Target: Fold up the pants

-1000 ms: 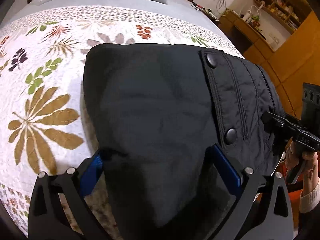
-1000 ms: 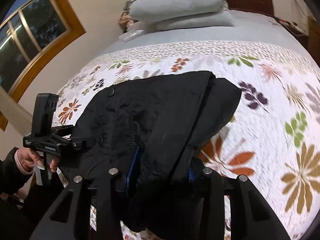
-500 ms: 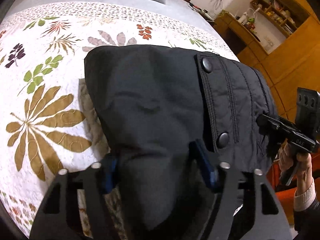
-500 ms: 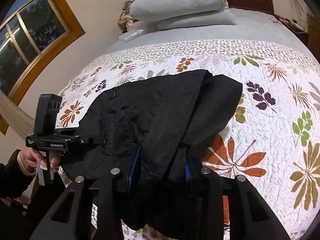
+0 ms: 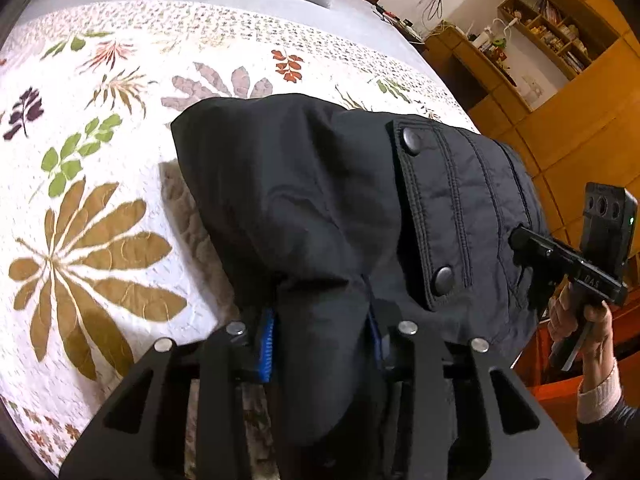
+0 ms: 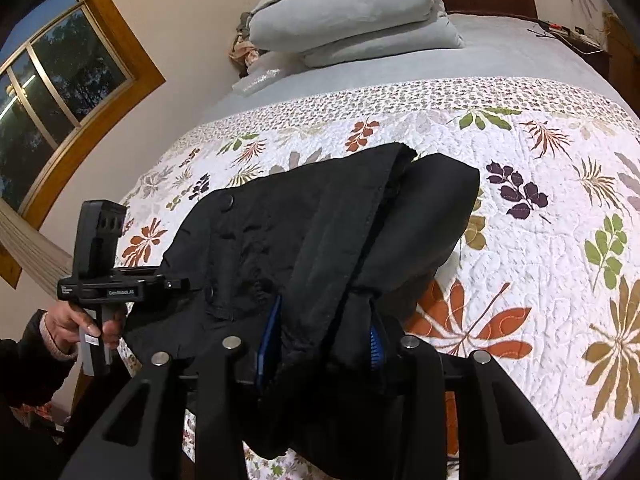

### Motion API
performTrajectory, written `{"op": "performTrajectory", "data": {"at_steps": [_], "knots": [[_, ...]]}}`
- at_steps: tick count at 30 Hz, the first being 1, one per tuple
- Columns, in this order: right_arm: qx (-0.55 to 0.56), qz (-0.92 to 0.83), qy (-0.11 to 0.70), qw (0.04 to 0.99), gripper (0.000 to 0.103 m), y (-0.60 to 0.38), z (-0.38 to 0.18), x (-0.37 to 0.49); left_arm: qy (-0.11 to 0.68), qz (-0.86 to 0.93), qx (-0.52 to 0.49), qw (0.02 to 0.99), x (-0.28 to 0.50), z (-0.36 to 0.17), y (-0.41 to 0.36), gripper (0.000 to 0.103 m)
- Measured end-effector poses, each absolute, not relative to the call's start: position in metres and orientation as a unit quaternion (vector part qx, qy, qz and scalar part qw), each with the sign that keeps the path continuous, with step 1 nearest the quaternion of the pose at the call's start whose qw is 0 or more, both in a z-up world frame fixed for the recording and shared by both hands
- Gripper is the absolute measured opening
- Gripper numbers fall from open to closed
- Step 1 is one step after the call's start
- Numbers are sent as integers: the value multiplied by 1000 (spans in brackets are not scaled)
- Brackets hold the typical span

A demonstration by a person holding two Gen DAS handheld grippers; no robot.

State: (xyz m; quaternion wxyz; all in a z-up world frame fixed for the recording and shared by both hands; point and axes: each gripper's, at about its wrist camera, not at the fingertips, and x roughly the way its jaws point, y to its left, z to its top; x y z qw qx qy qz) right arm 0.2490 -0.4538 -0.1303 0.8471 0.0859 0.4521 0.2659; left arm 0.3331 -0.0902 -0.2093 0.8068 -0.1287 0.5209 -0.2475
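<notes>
The black quilted pants [image 5: 320, 208] lie bunched on the floral bedspread near the bed's foot edge, with two snap buttons on a flap. My left gripper [image 5: 320, 340] is shut on a bunched fold of the pants at their near edge. My right gripper [image 6: 324, 340] is shut on another thick fold of the same pants [image 6: 320, 232]. In the left wrist view the right gripper's body [image 5: 568, 264] shows at the pants' right side. In the right wrist view the left gripper's body [image 6: 108, 280] shows at their left side. The fingertips are buried in cloth.
The floral quilt [image 5: 88, 184] covers the bed, with grey pillows [image 6: 352, 16] stacked at the head. A wooden shelf unit [image 5: 540, 32] stands right of the bed and a window [image 6: 48, 92] is on the left wall.
My left gripper has closed from wide open onto the pants fold and lifted it. My right gripper kept its hold and the pants bunched up a little toward me.
</notes>
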Motion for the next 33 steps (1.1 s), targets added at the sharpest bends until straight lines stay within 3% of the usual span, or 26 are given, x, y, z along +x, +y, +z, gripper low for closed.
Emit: {"op": "performTrajectory", "data": {"at_steps": [33], "knots": [[110, 229, 420, 871, 38, -477, -136, 336, 492, -238, -49, 836, 416, -197, -126, 36]]}}
